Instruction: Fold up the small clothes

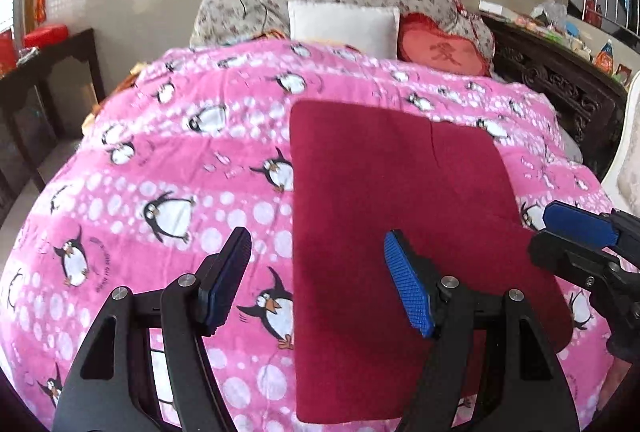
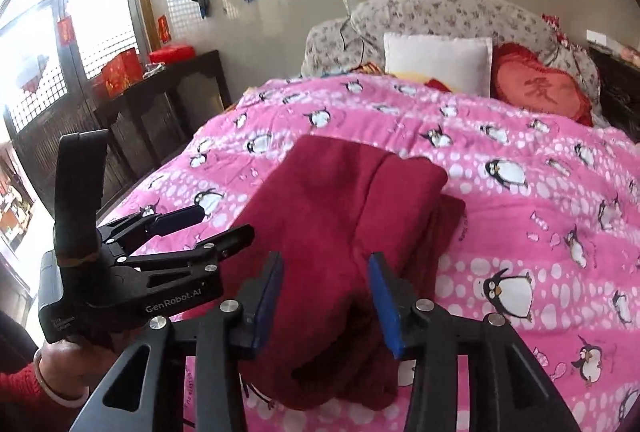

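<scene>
1. Your left hand-held gripper (image 1: 320,280) hovered with its blue pads spread wide apart, holding nothing, straddling the left edge of the dark red garment (image 1: 400,216).
2. Your right hand-held gripper (image 2: 326,296) also had its fingers apart and empty, poised over the garment's near end.
3. The dark red garment lay folded into a long rectangle on the pink penguin quilt (image 2: 520,200) covering the bed, one layer doubled over another.
4. Beyond it, a white pillow (image 1: 344,26) sat just beside a red heart cushion (image 1: 444,50).
</scene>
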